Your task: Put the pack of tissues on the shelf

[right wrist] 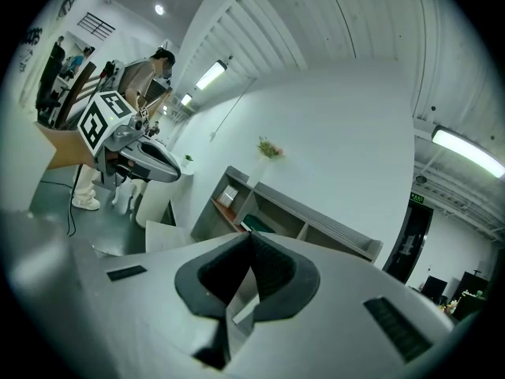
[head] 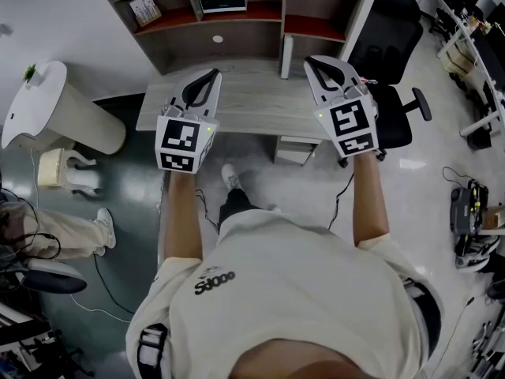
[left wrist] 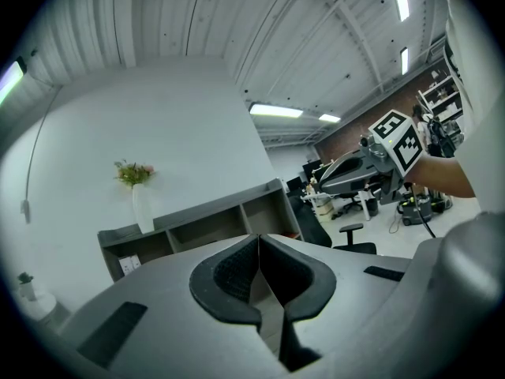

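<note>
Over the grey desk (head: 252, 105) I hold both grippers side by side, tips toward the shelf unit (head: 237, 22). My left gripper (head: 211, 74) is shut with nothing in it, its pads (left wrist: 237, 271) meeting. My right gripper (head: 311, 60) is shut and empty too, pads (right wrist: 272, 267) together. A flat dark pack with a light edge (head: 223, 0) lies in the shelf's middle compartment, also seen as the pack (right wrist: 254, 224) in the right gripper view. A small box (head: 146, 9) stands in the left compartment. Neither gripper touches the shelf.
A black office chair (head: 394, 61) stands right of the desk. A white round stand (head: 47, 109) is at the left, with another person's legs (head: 75, 231) near it. A vase of flowers (left wrist: 140, 204) tops the shelf. A white disc (head: 218, 39) lies under the shelf.
</note>
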`<action>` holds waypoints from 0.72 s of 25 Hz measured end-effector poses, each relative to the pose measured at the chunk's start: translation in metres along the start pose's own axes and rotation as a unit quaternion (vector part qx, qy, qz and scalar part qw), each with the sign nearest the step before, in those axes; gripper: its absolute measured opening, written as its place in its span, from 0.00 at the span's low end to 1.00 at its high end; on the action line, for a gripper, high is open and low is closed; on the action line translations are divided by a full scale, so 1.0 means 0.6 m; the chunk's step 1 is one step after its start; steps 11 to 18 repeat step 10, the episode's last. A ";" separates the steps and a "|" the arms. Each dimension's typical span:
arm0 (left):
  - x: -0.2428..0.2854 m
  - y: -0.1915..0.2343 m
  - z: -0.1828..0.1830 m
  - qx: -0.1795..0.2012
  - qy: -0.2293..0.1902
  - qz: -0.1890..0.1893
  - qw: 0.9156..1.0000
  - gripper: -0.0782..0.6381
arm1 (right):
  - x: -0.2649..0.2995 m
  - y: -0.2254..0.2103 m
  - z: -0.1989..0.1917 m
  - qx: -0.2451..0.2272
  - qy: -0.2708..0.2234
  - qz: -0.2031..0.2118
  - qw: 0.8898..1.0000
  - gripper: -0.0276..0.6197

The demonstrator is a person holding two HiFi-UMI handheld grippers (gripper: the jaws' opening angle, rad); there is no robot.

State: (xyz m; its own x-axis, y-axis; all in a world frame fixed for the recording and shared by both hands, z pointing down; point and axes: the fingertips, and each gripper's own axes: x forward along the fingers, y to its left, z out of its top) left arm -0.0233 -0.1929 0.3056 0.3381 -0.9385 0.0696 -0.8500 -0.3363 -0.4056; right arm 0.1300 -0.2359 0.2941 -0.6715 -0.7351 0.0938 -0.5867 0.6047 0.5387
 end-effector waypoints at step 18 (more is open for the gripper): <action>0.027 0.014 -0.007 0.000 0.004 0.004 1.000 0.14 | 0.032 -0.013 -0.021 0.002 0.005 0.005 1.000 0.05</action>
